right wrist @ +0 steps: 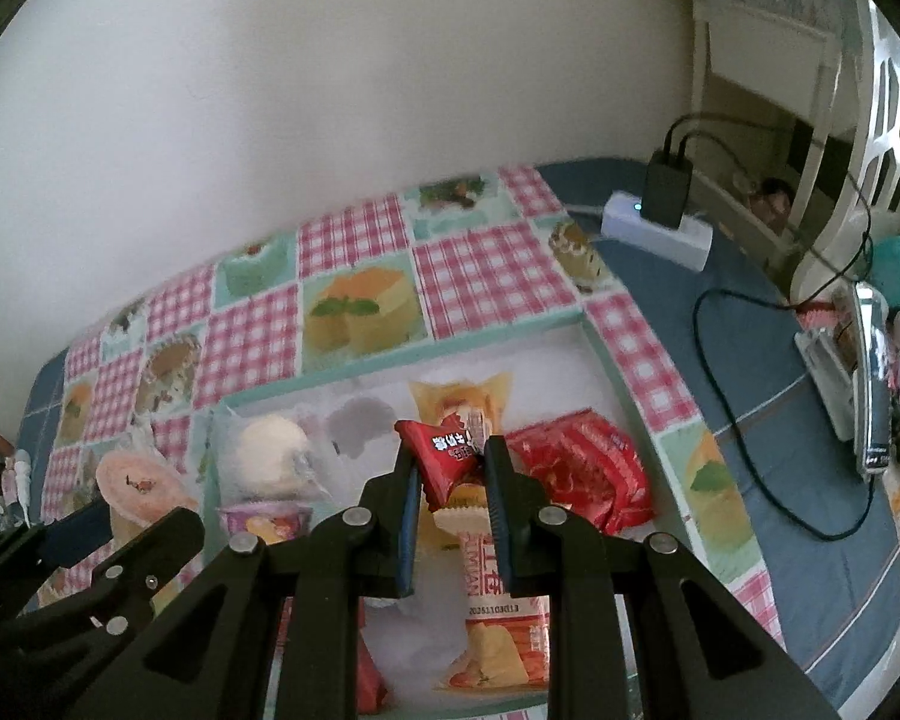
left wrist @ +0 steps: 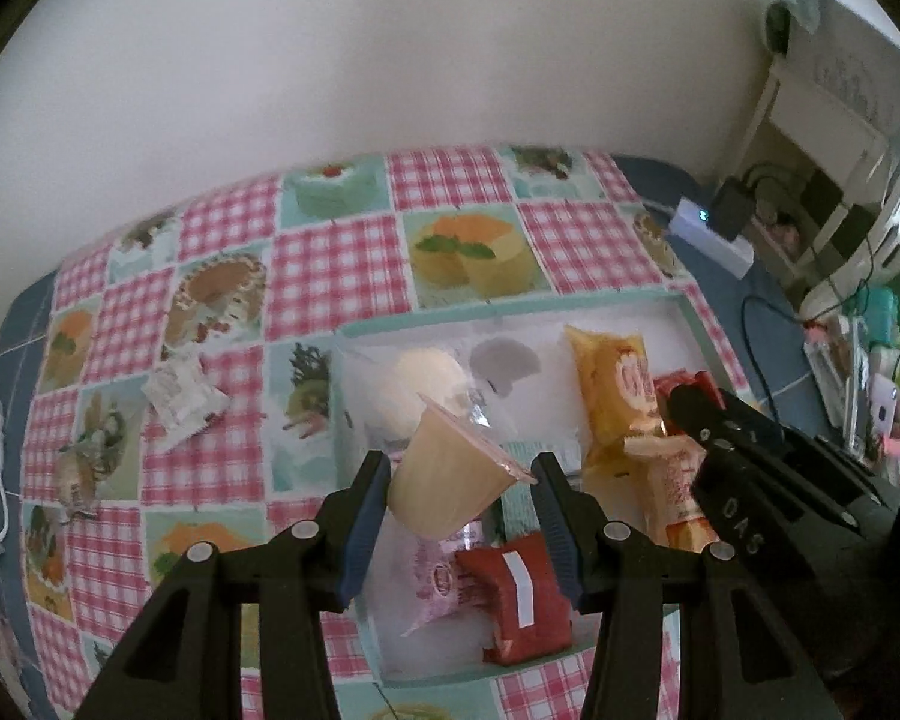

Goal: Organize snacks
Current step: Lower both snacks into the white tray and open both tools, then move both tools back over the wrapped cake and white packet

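My left gripper (left wrist: pixel 459 477) is shut on a tan pudding cup (left wrist: pixel 450 480) with a pink lid, held tilted above the clear teal-rimmed tray (left wrist: pixel 510 309). My right gripper (right wrist: pixel 450 468) is shut on a small red snack packet (right wrist: pixel 447 453), held over the same tray (right wrist: pixel 402 363). The tray holds a round white bun in a clear bag (left wrist: pixel 426 381), an orange cake packet (left wrist: pixel 615 384), a red packet (left wrist: pixel 519 600) and a pink packet (left wrist: pixel 435 582). The right wrist view also shows a large red bag (right wrist: pixel 582 471) and a purple cup (right wrist: pixel 264 522) in the tray.
A checked cake-print tablecloth (left wrist: pixel 336 270) covers the table. Two loose snack packets (left wrist: pixel 180 402) (left wrist: pixel 78 474) lie left of the tray. A white power strip with a black charger (right wrist: pixel 660 222) and a black cable (right wrist: pixel 726 408) lie at the right, by cluttered items.
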A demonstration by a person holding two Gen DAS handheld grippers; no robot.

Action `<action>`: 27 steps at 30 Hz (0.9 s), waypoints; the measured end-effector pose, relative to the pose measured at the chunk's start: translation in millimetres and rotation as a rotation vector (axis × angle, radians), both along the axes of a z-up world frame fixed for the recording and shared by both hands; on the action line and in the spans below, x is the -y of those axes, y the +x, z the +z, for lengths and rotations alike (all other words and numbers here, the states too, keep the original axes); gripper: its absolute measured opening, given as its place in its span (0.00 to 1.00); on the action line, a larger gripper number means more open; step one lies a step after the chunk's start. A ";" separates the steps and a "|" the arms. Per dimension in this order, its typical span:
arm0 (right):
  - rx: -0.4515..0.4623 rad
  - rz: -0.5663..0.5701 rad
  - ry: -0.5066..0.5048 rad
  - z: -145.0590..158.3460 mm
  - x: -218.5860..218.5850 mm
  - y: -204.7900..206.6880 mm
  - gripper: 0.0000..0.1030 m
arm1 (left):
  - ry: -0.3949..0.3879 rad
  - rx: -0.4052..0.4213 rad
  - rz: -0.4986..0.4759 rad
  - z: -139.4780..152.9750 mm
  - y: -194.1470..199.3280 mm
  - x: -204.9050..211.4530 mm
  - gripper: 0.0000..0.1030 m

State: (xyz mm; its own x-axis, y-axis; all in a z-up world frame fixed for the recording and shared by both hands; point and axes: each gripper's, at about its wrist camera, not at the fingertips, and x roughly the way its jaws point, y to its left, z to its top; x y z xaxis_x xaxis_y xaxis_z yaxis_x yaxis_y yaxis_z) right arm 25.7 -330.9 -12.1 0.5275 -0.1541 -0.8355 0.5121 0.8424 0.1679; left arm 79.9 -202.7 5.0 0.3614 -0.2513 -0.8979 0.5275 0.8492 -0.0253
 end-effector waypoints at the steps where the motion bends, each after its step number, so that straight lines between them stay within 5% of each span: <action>1: -0.018 -0.002 0.007 -4.7 0.1 0.8 0.21 | 0.013 -0.004 -0.006 -3.6 -0.9 2.9 0.50; 9: -0.063 -0.025 0.041 -17.2 5.9 -0.4 0.22 | 0.028 -0.003 -0.022 -7.4 -3.4 9.7 0.53; 21: -0.098 -0.014 0.055 -21.9 1.9 4.6 0.22 | 0.041 -0.016 0.105 -8.4 18.3 -22.9 0.78; 27: -0.127 -0.009 0.057 -27.0 -0.5 6.9 0.38 | 0.026 -0.048 0.208 -14.9 33.3 -50.2 0.81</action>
